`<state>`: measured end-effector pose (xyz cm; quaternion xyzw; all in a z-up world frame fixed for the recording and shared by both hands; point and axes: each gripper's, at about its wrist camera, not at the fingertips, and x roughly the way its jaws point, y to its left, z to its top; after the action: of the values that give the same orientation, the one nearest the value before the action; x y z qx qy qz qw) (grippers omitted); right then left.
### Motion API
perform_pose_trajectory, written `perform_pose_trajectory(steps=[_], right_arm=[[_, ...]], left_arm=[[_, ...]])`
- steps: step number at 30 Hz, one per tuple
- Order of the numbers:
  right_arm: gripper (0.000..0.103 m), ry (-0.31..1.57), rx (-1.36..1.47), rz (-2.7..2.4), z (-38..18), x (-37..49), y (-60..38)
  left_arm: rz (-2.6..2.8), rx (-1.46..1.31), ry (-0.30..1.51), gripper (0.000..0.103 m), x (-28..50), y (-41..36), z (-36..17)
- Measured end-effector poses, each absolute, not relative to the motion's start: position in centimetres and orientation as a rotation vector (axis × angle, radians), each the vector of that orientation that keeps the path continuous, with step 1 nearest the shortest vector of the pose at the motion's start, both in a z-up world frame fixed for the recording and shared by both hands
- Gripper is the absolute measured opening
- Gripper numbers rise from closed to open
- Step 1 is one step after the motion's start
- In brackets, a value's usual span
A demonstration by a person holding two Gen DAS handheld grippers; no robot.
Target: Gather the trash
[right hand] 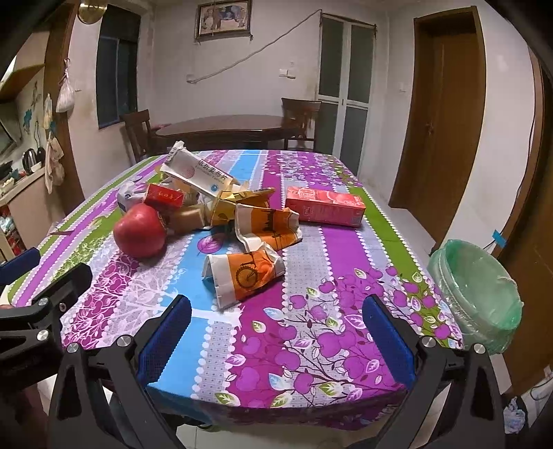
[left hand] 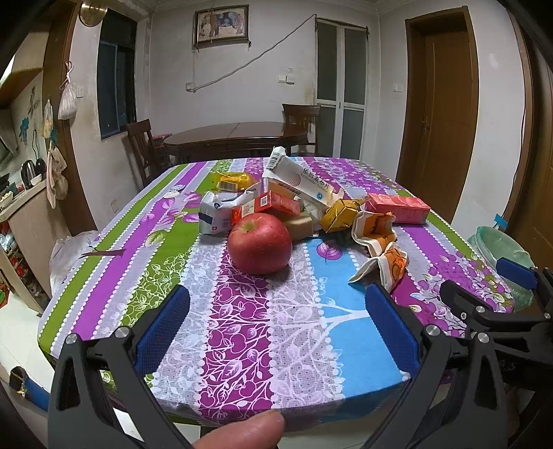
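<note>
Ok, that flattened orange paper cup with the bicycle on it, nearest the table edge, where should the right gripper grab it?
Likely by the crushed white rim end of the orange paper cup, coming straight in from the near table edge with the open right gripper. It lies flat, apart from the pile, that end pointing at the gripper.

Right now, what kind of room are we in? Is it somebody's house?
Most likely a home dining room. A wooden dining table with chairs stands at the back, a framed picture hangs on the wall, and a kettle sits on a counter at the left, so a kitchen corner is probably close.
</note>
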<state>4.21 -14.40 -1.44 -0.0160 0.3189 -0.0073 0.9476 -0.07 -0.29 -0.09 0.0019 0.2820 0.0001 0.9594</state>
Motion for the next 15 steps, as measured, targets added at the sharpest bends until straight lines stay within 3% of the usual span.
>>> perform_pose_trajectory(steps=[15], right_arm=[[0.099,0.624,-0.038,-0.01,-1.43,4.24,-14.34]], left_arm=[[0.004,0.003,0.571,0.098,0.06,0.31,-0.36]])
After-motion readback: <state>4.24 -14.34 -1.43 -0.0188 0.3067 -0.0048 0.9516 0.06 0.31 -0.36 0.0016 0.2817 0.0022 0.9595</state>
